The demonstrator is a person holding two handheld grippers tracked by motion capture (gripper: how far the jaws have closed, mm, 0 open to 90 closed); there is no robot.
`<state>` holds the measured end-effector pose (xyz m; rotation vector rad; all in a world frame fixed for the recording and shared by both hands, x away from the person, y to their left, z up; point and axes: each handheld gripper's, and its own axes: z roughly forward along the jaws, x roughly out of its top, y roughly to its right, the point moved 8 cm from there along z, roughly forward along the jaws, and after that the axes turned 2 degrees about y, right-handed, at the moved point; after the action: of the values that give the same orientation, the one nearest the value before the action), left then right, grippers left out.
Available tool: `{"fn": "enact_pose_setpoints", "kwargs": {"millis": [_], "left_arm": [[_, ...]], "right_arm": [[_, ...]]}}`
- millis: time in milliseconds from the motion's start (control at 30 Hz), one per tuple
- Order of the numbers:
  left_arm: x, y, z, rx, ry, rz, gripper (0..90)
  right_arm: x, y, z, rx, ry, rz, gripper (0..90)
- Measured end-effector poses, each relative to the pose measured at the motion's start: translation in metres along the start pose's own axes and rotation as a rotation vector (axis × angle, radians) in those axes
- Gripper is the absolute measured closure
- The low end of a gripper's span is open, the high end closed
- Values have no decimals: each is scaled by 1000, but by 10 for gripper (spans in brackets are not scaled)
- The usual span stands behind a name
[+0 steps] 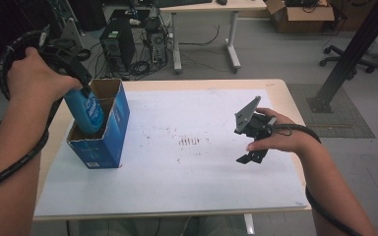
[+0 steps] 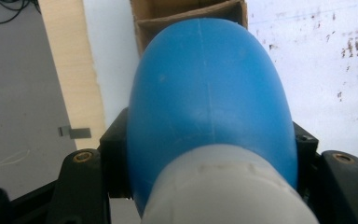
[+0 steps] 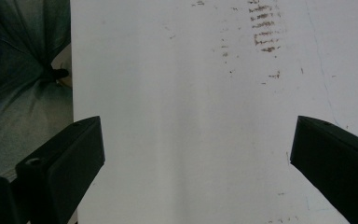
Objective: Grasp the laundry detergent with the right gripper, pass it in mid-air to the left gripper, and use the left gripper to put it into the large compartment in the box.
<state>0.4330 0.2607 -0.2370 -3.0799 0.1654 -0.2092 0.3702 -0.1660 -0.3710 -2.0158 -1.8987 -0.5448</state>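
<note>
At the left edge of the tabletop [image 1: 177,196], the left gripper [image 1: 81,81] pinches a blue bottle [image 1: 86,110] just below its pale cap, jaws clamped on either side of the shoulder. The bottle stands partly sunk into the near compartment of an open blue cardboard box [image 1: 109,142], tilted a little toward the box's right wall, with its lower end hidden inside. In the left gripper view the bottle's rounded shoulder [image 2: 205,88] sits squarely between the jaws, and the brown box rim [image 2: 186,14] shows beyond it.

The step in hand looks like seating the bottle in the box. To do it well, the bottle should be brought upright so it clears the cardboard divider and the inner flaps, then lowered straight down, not pushed at an angle, since a tilted bottle could catch the rim and drag or tip the light box. The grip is best held firm until the base rests on the box floor, and only then let go.

Further right, the middle of the white surface is bare but for some dark scuff marks [image 1: 192,141]. Well apart from the box, the right gripper [image 1: 251,156] hovers just above the tabletop with its jaws spread wide and nothing between them; it could steady the box should it slide.
</note>
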Motion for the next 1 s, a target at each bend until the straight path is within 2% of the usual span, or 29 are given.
{"fn": "enact_pose_setpoints", "kwargs": {"millis": [533,1000], "left_arm": [[-6,3,43,-3,-34,6,382],[-11,-1,69,10,-47,0,382]], "right_arm": [[-3,-2,-3,-4,6,6,27],[-3,-3,-5,-2,-9,8,28]]}}
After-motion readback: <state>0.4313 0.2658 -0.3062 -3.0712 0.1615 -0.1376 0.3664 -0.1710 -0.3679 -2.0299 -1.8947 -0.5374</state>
